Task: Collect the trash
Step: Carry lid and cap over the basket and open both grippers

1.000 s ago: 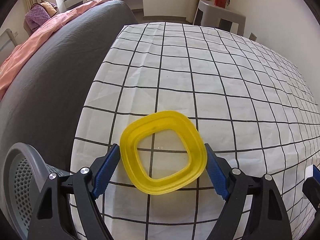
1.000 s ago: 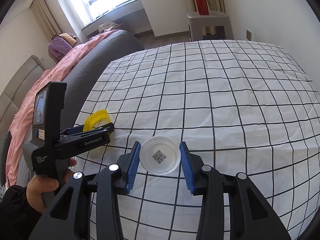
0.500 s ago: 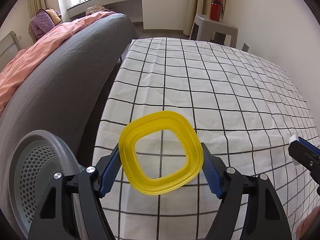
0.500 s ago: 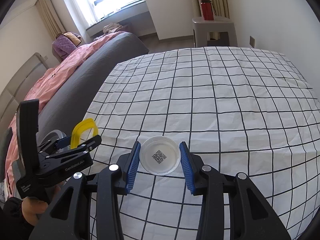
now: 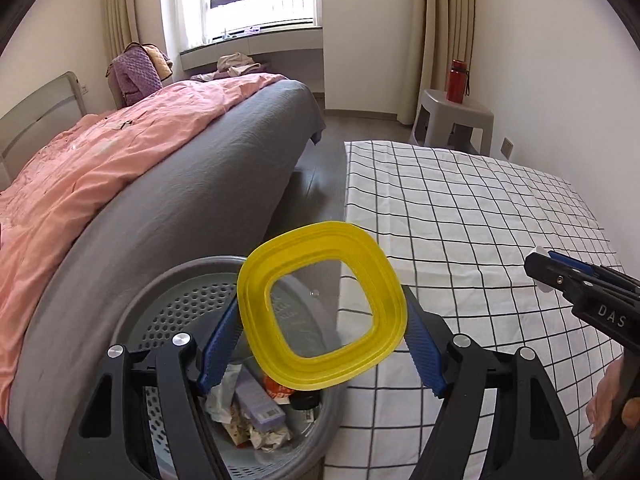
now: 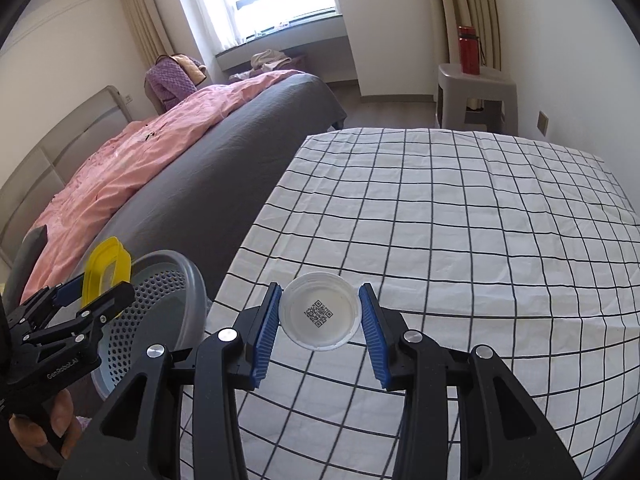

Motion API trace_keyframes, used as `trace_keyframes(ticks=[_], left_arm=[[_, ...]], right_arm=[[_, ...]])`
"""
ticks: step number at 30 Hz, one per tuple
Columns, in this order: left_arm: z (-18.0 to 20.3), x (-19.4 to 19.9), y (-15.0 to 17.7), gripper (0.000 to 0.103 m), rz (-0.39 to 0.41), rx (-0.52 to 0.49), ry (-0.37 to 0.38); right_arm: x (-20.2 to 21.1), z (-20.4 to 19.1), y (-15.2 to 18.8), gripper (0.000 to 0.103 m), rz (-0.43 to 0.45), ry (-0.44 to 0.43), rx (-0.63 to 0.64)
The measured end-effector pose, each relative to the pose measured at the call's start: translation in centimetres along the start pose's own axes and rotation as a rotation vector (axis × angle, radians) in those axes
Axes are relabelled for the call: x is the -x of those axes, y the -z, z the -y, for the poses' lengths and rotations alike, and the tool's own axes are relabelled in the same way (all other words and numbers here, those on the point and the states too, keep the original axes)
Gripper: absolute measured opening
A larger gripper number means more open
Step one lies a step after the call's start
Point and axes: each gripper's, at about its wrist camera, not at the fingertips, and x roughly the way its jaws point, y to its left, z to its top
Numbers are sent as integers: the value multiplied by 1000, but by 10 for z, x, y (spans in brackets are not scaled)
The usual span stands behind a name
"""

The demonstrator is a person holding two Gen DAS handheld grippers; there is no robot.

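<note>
left gripper (image 5: 320, 344) clamps ribbed yellow square-ring lid (image 5: 320, 304) over perforated grey bin (image 5: 168, 312) | right gripper (image 6: 319, 322) pinches round white cap (image 6: 318, 310), probably smooth plastic | checked cloth (image 6: 460, 220)

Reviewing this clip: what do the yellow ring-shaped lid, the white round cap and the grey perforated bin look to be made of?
Yellow ring-shaped lid: likely translucent plastic; light glows through its stepped rim, and the clear centre shows the bin behind.
White round cap: apparently thin moulded plastic, matte, with a printed QR code inside.
Grey perforated bin: seemingly rigid plastic; smooth rim, evenly punched holes.
</note>
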Motion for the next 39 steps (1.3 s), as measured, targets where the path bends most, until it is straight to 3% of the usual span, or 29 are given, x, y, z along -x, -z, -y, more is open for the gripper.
trace_keyframes(ticks=[9, 18, 27, 39], left_arm=[[-76, 28, 27, 72, 21, 69, -71], [-128, 22, 50, 72, 5, 145, -117], [-150, 10, 63, 72, -2, 169, -151], [-158, -5, 73, 72, -30, 179, -145]], right_arm=[[-6, -71, 2, 39, 3, -69, 55], [-34, -137, 11, 39, -33, -131, 141], [-54, -177, 27, 39, -58, -177, 207], [-68, -186, 39, 40, -91, -213, 214]])
